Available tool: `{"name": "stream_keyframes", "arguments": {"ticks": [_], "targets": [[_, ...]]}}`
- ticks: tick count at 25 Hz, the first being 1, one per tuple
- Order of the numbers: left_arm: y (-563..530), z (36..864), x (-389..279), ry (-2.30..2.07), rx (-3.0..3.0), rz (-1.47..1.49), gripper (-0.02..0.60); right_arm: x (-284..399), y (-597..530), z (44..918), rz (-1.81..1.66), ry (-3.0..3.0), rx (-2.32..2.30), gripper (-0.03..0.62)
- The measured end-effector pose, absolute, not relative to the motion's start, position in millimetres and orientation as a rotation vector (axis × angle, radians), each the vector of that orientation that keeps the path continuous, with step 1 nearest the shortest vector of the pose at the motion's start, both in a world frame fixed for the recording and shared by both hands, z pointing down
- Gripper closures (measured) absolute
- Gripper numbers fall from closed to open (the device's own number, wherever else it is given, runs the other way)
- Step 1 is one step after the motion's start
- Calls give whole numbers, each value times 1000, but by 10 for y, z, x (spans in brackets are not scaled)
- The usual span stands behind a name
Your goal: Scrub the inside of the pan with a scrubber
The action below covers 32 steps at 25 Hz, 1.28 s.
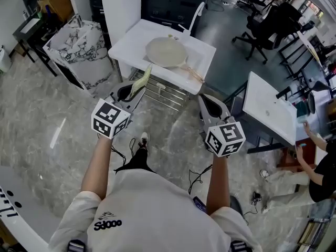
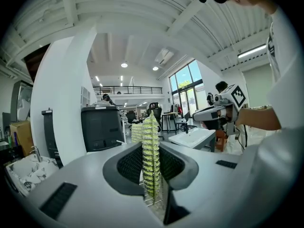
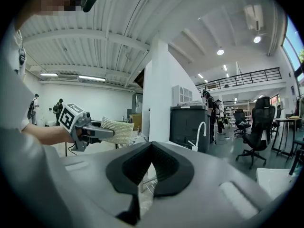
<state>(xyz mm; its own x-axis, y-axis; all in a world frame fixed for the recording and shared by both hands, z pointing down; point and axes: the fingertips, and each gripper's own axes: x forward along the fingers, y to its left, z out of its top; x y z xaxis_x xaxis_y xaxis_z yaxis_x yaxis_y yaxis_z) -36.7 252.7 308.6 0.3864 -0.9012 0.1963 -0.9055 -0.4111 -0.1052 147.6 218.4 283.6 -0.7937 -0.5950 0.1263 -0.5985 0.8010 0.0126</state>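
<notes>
A pale round pan (image 1: 165,51) lies on the white counter (image 1: 131,43) ahead of me, its handle (image 1: 191,73) pointing toward the near right. My left gripper (image 1: 130,91) is shut on a yellow-green mesh scrubber (image 1: 142,79), held in the air short of the counter's near edge. In the left gripper view the scrubber (image 2: 151,151) stands upright, pinched in the left gripper (image 2: 152,146). My right gripper (image 1: 211,105) is shut with nothing in it, level with the left. The right gripper view shows the right gripper (image 3: 151,151) closed and bare, with the scrubber (image 3: 118,131) off to its left.
A wire rack (image 1: 160,92) hangs under the counter and a white faucet (image 1: 197,13) rises at its back. A marble-patterned bin (image 1: 84,51) stands to the left. Another white table (image 1: 270,112), office chairs (image 1: 262,30) and a person (image 1: 320,167) are to the right.
</notes>
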Motion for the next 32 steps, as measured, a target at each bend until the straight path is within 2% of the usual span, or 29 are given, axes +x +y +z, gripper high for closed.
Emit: {"name": "stream_keyframes", "arguments": {"ticks": [13, 32], "targets": [[1036, 2943, -960, -1659, 2640, 349, 514, 996, 830, 2650, 30, -2818, 1055, 586], [-133, 3200, -1320, -1540, 2657, 376, 514, 532, -214, 2861, 119, -2772, 1108, 588]]}}
